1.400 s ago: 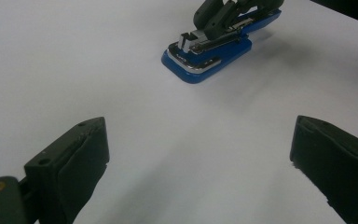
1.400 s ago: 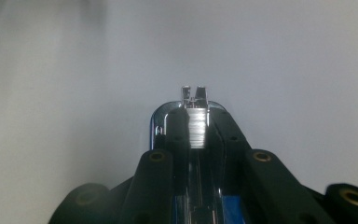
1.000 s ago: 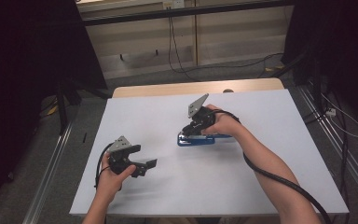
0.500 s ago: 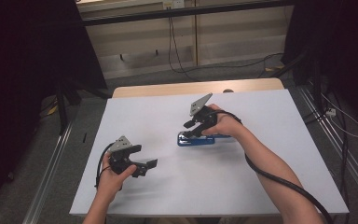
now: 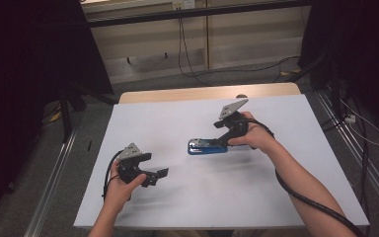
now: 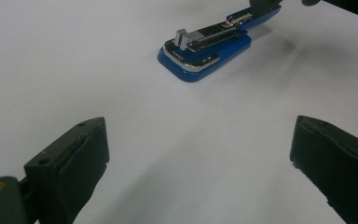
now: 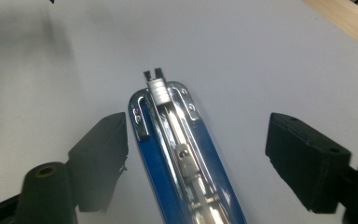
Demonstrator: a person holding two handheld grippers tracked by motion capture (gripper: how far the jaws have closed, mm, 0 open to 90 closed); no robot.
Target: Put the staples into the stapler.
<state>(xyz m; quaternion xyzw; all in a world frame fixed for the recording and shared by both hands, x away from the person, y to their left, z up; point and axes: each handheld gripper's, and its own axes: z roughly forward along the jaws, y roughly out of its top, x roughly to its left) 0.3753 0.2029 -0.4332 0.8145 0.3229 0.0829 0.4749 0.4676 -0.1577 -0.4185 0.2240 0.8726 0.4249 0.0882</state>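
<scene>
Right hand-held gripper (image 5: 220, 139) opened over the blue stapler (image 5: 206, 146); left hand-held gripper (image 5: 159, 174) idle, jaws apart.

The right hand-held gripper's jaws have just been opening and are seen spread on either side of the stapler's rear end, pads clear of it (metal top face up). The stapler is laid flat near the middle of the white table (image 5: 187, 207). The left hand-held gripper is held wide open, nothing between its jaws, well apart from the stapler toward the table's near left.
</scene>
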